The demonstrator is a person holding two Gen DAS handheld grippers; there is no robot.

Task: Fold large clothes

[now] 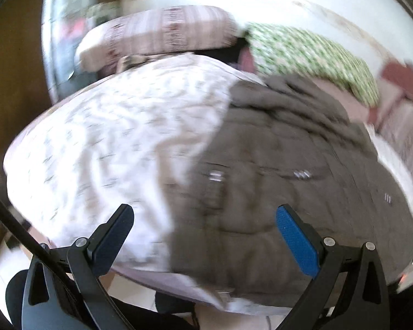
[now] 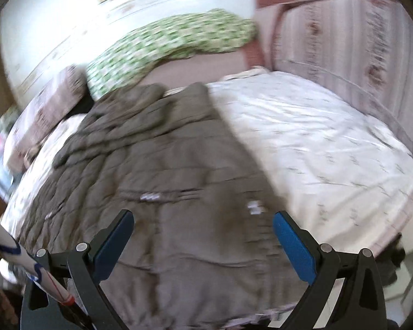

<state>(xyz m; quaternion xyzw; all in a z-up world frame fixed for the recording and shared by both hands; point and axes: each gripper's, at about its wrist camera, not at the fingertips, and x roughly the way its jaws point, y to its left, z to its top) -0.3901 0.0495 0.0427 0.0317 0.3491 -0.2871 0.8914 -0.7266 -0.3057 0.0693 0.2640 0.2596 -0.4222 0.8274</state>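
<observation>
A large brown quilted garment [image 1: 283, 170] with metal snaps lies spread on a bed with a white patterned sheet [image 1: 118, 126]. In the left wrist view it fills the right half of the bed. My left gripper [image 1: 205, 220] hovers open above the garment's left edge, with nothing between its fingers. In the right wrist view the same brown garment [image 2: 162, 176] runs down the middle of the white sheet [image 2: 316, 143], its far end rumpled. My right gripper [image 2: 202, 221] is open just above the garment's near part, empty. Both views are motion-blurred.
A green-and-white checked pillow [image 2: 176, 41] lies at the head of the bed by the white wall. A pinkish striped cushion or headboard [image 1: 162, 33] stands at the far left; another striped panel [image 2: 344, 41] rises at the right. Pale floor [image 1: 8, 264] shows at the bed's near edge.
</observation>
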